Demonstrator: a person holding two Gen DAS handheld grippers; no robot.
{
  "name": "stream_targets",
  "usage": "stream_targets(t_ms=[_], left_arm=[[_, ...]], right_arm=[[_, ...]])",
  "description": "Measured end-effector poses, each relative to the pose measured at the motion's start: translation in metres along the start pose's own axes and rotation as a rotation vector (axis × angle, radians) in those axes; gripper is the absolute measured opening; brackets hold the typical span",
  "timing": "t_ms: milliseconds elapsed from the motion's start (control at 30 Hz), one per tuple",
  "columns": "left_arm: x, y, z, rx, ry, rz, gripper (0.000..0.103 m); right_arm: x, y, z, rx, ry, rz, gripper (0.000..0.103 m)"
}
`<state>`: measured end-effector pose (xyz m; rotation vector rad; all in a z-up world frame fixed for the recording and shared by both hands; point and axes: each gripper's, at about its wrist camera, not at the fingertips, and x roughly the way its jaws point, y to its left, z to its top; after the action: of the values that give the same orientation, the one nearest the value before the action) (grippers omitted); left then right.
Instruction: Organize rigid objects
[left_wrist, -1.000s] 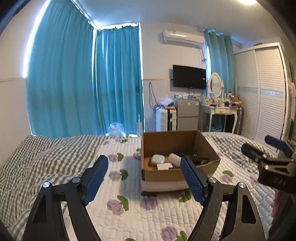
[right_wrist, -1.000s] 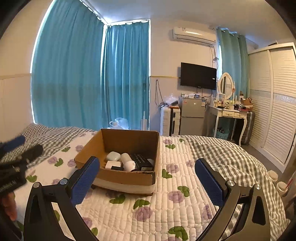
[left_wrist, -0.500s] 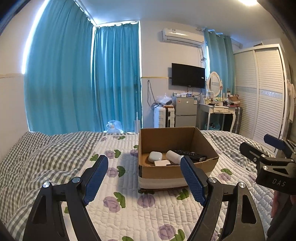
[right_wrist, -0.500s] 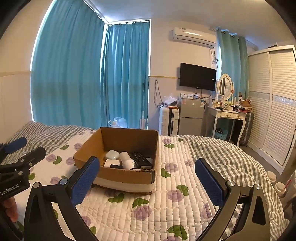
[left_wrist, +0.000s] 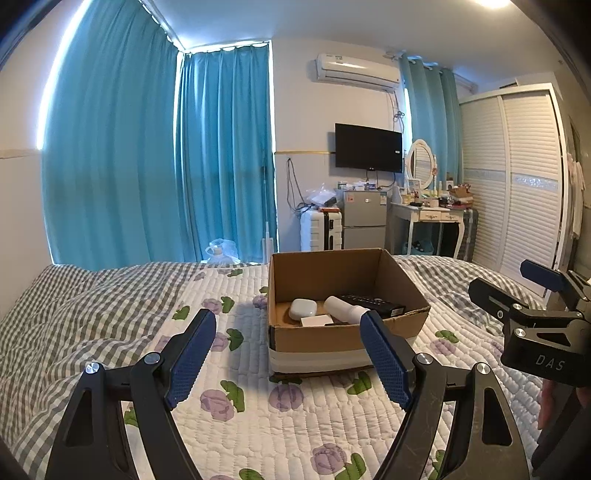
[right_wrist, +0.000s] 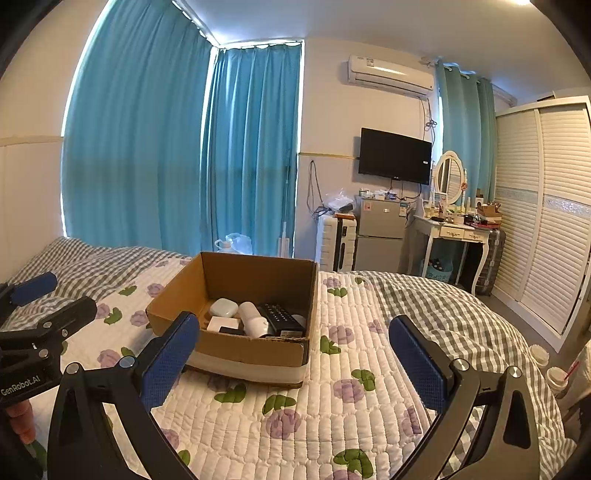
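Note:
An open cardboard box (left_wrist: 402, 282) (right_wrist: 177, 306) stands on the flowered quilt (left_wrist: 266, 417) (right_wrist: 343, 373) of a bed. Inside it lie a white earbud case (left_wrist: 303, 308) (right_wrist: 223, 307), a white cylinder (left_wrist: 343, 308) (right_wrist: 253, 319), a black remote control (left_wrist: 373, 302) (right_wrist: 280, 317) and a small white flat box (left_wrist: 316, 320) (right_wrist: 222, 324). My left gripper (left_wrist: 288, 341) is open and empty, held above the quilt in front of the box. My right gripper (right_wrist: 293, 349) is open and empty too, a little back from the box's near right corner. Each gripper shows at the edge of the other's view.
A grey checked blanket (left_wrist: 66, 314) (right_wrist: 454, 306) lies on both sides of the quilt. Beyond the bed stand a small fridge (left_wrist: 364, 218), a white suitcase (left_wrist: 319, 230), a dressing table (left_wrist: 428, 214) and a white wardrobe (right_wrist: 543, 206). Two paper cups (right_wrist: 546, 365) stand by the bed's right side.
Both grippers have lifted and drawn slightly back from the box, so more of the room shows above it. Both stay open and empty; the box's contents have not moved.

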<state>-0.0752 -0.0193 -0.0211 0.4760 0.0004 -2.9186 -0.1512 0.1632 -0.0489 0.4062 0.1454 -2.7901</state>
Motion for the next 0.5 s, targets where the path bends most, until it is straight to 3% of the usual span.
stream_targets(t_ms=[500], left_arm=[[0.0011, 0.004, -0.0013, -0.01, 0.014, 0.013, 0.083]], right_arm=[[0.0014, -0.0005, -0.0031, -0.011, 0.003, -0.01, 0.103]])
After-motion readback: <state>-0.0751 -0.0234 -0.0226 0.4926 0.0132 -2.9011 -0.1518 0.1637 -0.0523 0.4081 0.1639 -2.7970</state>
